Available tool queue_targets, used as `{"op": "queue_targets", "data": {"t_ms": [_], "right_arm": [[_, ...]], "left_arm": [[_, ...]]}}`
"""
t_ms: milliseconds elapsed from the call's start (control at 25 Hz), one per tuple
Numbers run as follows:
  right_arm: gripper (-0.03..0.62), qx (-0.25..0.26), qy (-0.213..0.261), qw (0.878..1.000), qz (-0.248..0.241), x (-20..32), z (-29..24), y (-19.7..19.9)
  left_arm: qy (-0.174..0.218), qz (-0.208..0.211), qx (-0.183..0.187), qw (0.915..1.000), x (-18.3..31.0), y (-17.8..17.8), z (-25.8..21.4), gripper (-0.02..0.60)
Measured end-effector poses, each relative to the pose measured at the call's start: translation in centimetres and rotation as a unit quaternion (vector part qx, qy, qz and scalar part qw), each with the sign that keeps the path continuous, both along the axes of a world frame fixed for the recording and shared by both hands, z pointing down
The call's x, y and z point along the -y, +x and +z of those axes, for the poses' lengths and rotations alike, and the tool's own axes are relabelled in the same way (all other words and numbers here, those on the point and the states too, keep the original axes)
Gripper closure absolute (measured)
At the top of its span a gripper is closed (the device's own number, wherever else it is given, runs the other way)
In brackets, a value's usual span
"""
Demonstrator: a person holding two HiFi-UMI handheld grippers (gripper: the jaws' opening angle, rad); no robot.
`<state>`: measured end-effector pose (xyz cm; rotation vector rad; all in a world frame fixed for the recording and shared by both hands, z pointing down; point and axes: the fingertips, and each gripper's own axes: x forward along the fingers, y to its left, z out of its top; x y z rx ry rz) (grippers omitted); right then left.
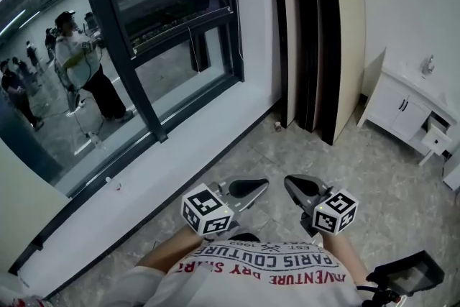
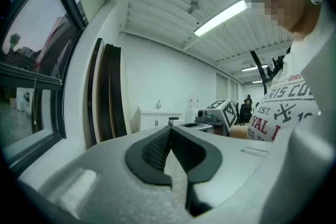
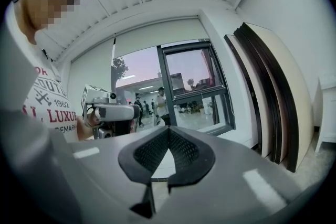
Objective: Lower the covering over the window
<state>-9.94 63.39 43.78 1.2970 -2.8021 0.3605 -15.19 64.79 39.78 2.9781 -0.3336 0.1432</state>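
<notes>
Covering [image 3: 157,34]: sat drawn up high above the window [image 1: 180,47], long axis level across its top, up toward 11 o'clock from both tongs. Left tongs [image 1: 248,189] and right tongs [image 1: 302,188]: clenched on nothing, held low, well apart from it. Judged the left nearer the glass. Saw open floor [image 1: 345,154] toward the sill [image 1: 187,144] at 10 o'clock, leaning boards [image 1: 316,32] at 1 o'clock. Made out no pull cord.
</notes>
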Motion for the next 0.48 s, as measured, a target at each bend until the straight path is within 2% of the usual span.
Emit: {"op": "queue_targets", "data": {"t_ms": [360, 480], "right_arm": [[0.589, -0.007, -0.049, 0.999, 0.015, 3.3, 3.1, 1.4], [0.589, -0.005, -0.068, 0.998, 0.016, 5.7, 4.4, 2.2]], "left_arm": [[-0.033, -0.015, 0.002, 0.9993, 4.8, 0.8, 2.2, 0.578], [-0.038, -0.022, 0.017, 0.9989, 7.6, 1.5, 3.5, 0.578]]}}
